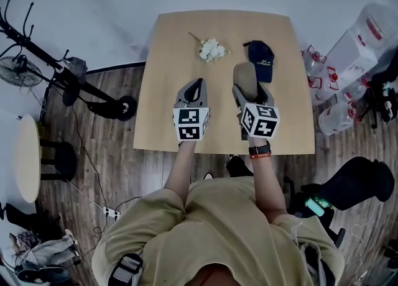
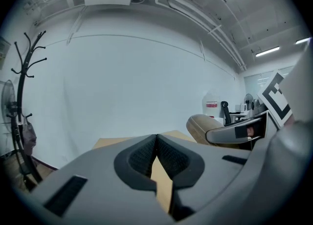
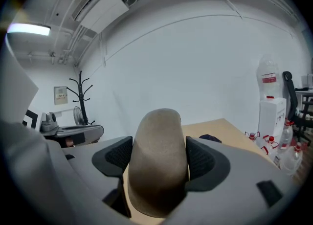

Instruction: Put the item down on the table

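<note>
My right gripper (image 1: 247,81) is shut on a tan hat (image 3: 159,163), which stands up between its jaws and fills the middle of the right gripper view. From the head camera the tan hat (image 1: 245,77) is held above the wooden table (image 1: 168,117), near its middle. My left gripper (image 1: 196,86) hovers beside it on the left with its jaws closed together and nothing in them; in its own view the left gripper (image 2: 156,143) shows only a thin slit, and the tan hat (image 2: 200,125) appears to the right.
A navy cap (image 1: 261,58) and a white flower bunch (image 1: 211,49) lie at the table's far side. Water bottles (image 1: 339,117) stand on the floor to the right. A coat rack (image 1: 37,55) and a fan (image 1: 18,70) stand at the left.
</note>
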The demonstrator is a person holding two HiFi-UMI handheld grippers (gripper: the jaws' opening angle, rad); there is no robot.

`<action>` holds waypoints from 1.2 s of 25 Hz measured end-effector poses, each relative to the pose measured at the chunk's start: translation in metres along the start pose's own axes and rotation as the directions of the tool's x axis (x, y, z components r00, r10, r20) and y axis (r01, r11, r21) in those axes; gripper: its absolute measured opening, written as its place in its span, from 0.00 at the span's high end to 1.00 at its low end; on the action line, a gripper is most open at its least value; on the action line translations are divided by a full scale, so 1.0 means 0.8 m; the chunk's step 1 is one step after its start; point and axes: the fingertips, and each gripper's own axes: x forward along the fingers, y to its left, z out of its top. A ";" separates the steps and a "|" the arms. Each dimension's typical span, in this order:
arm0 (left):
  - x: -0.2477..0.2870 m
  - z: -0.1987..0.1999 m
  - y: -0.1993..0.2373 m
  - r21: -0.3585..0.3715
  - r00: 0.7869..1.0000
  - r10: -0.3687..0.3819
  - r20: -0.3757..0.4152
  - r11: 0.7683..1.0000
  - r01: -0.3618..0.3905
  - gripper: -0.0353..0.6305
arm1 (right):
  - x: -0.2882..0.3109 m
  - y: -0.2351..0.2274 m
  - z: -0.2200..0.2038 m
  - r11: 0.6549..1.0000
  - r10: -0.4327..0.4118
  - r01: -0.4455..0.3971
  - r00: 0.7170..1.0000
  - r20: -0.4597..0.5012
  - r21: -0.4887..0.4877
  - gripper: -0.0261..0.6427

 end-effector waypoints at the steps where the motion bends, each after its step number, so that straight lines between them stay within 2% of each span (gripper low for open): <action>1: 0.005 -0.002 -0.002 -0.003 1.000 -0.002 -0.008 1.000 0.002 0.91 | 0.004 -0.005 -0.001 1.000 0.002 -0.002 1.000 -0.007 0.003 0.43; 6: 0.026 -0.017 -0.004 -0.006 0.999 -0.005 -0.037 1.000 0.005 0.91 | 0.028 -0.021 -0.010 1.000 0.016 -0.016 0.999 -0.043 0.015 0.43; 11: 0.049 -0.038 -0.006 -0.061 0.996 -0.041 -0.076 0.997 0.036 0.91 | 0.053 -0.029 -0.026 0.999 0.041 -0.039 0.995 -0.088 0.018 0.43; 19: 0.077 -0.075 0.005 -0.075 0.990 -0.023 -0.137 0.997 0.013 0.91 | 0.095 -0.040 -0.061 0.995 0.095 -0.093 0.980 -0.176 0.023 0.43; 22: 0.087 -0.092 0.008 -0.078 0.985 -0.024 -0.169 0.997 0.011 0.91 | 0.110 -0.045 -0.077 0.995 0.100 -0.100 0.972 -0.213 0.012 0.43; 30: 0.116 -0.135 -0.007 -0.099 0.961 -0.104 -0.257 0.992 0.081 0.91 | 0.139 -0.048 -0.136 0.989 0.135 -0.148 0.935 -0.328 -0.017 0.42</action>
